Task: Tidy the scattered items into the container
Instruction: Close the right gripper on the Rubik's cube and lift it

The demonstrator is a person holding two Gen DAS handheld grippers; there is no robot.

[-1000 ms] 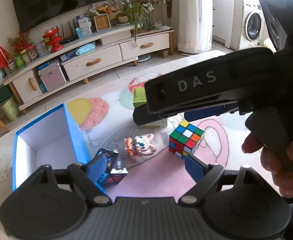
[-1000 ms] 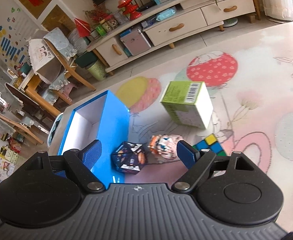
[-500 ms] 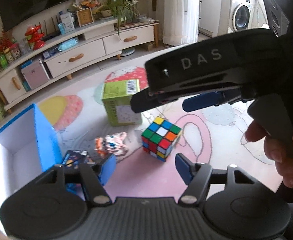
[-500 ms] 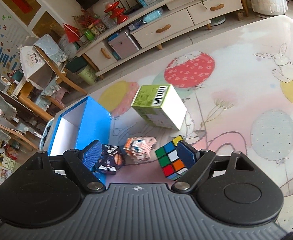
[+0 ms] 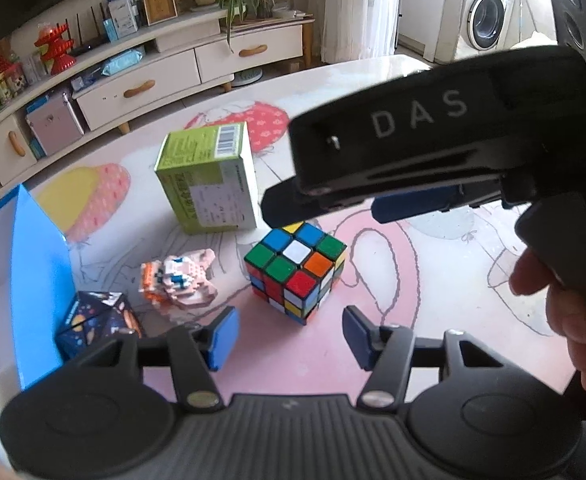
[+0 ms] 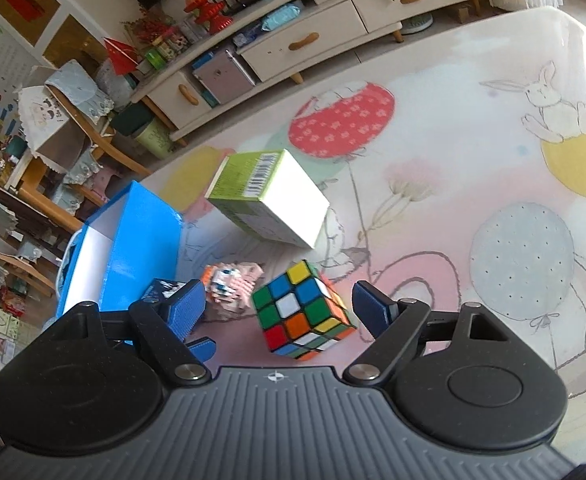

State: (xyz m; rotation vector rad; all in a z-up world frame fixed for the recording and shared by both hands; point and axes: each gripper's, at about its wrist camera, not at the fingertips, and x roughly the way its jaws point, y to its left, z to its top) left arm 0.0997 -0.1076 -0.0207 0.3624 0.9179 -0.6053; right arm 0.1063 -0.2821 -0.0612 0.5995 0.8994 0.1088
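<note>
A colour-tiled puzzle cube (image 5: 297, 272) (image 6: 301, 312) sits on the patterned table, just beyond the tips of my left gripper (image 5: 291, 336). That gripper's jaws are closing, with nothing between the pads. My right gripper (image 6: 277, 300) is open wide; the cube lies between its fingers in its view, untouched. Its black body (image 5: 413, 120) hangs over the cube in the left wrist view. A pink block figure (image 5: 181, 284) and a dark starry cube (image 5: 97, 320) lie to the left. The open blue box (image 5: 41, 272) (image 6: 145, 248) stands beside them.
A green and white carton (image 5: 209, 184) (image 6: 269, 196) stands behind the cube. A person's hand (image 5: 565, 300) holds the right gripper's handle. The table edge (image 6: 573, 20) runs at the back, with a TV cabinet (image 5: 165, 76) beyond it.
Both grippers have sunk and shifted right, from the dark cube and pink figure to the puzzle cube. The left gripper's fingers stand closer together than before.
</note>
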